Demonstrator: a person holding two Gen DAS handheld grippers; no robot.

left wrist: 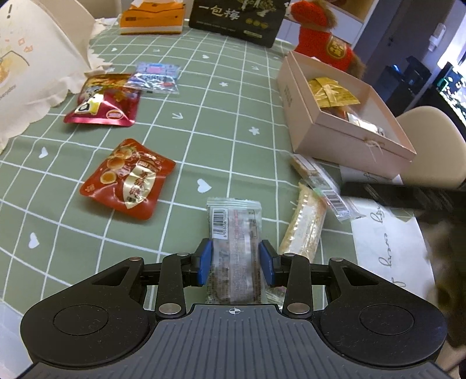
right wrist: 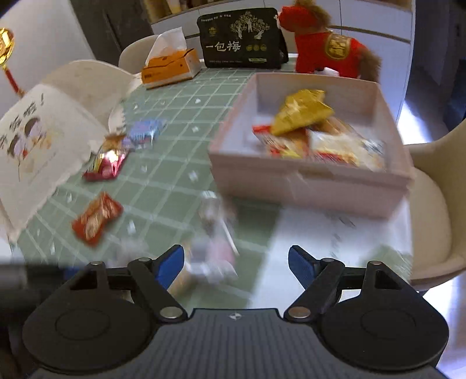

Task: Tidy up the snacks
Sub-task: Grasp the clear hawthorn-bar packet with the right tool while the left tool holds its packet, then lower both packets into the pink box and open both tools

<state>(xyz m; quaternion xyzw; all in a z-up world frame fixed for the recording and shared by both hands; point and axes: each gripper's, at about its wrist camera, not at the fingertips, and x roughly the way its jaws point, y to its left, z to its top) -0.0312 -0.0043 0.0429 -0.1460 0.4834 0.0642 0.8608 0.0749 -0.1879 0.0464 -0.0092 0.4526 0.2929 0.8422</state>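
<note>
My left gripper (left wrist: pixel 235 247) is shut on a clear-wrapped snack bar (left wrist: pixel 236 221) with a barcode, and its blue pads press the wrapper's two long sides. The bar points away from me, just above the green checked tablecloth. In the blurred right wrist view my right gripper (right wrist: pixel 236 253) stands open, with nothing gripped. It is in front of the pale cardboard box (right wrist: pixel 305 186), which holds a gold packet (right wrist: pixel 300 113) and several orange and clear packets. The box (left wrist: pixel 349 137) stands at the right in the left wrist view.
A red pouch (left wrist: pixel 128 177), a dark red pouch (left wrist: pixel 102 109) and a blue packet (left wrist: pixel 154 77) lie on the left. Two wrapped bars (left wrist: pixel 303 224) lie before the box. A tissue box (left wrist: pixel 151 17), black bag (left wrist: pixel 236 20) and red plush toy (left wrist: pixel 320 38) line the far edge. A white paper bag (left wrist: pixel 32 73) stands far left.
</note>
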